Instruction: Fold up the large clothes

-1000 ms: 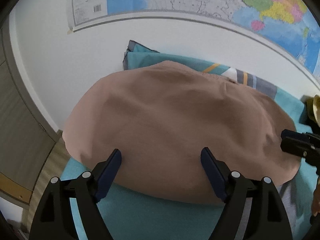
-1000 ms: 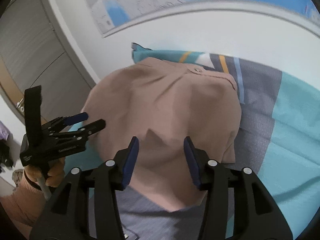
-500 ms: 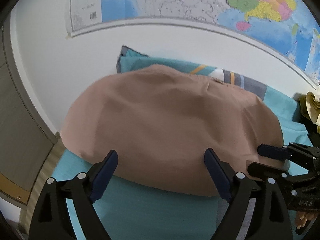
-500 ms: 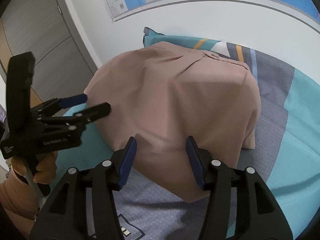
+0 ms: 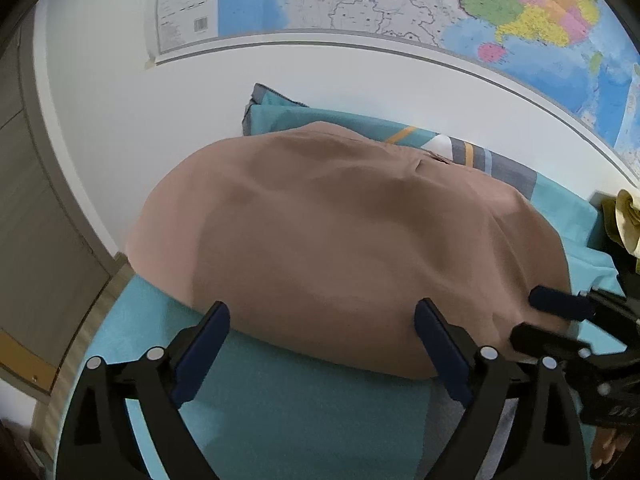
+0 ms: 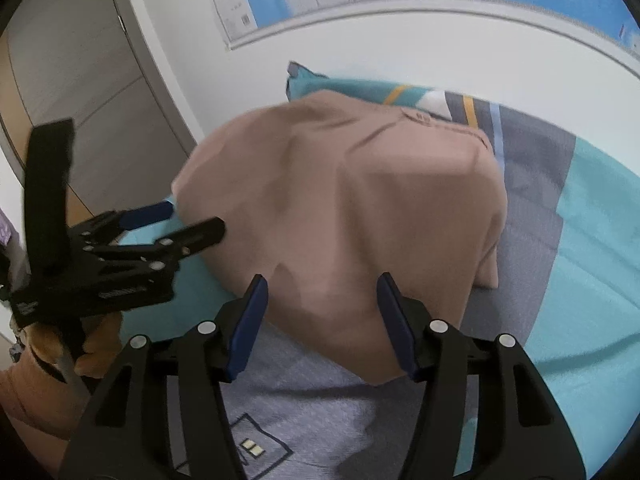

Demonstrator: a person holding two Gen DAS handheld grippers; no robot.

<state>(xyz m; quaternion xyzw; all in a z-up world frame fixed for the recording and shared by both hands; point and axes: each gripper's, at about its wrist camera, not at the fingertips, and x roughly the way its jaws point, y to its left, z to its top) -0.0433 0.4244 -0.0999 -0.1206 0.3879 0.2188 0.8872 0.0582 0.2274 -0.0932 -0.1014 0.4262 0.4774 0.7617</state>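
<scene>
A: Where is the garment?

B: The brown garment lies folded in a rounded heap on the bed, over the teal and grey sheet, with its far edge near the white wall under the map.

A: And the left gripper?

B: Its jaws have just been opening and now stand very wide. The garment's near edge shows between the blue pads, but they do not press on it, so it holds nothing.

A: The right gripper?

B: About half open, and it widened a moment ago too. Its pads frame the garment's near corner without clamping it. In the left view it sits at the garment's right edge.

A: Anything else?

B: A yellowish cloth bunches at the bed's far right.
</scene>
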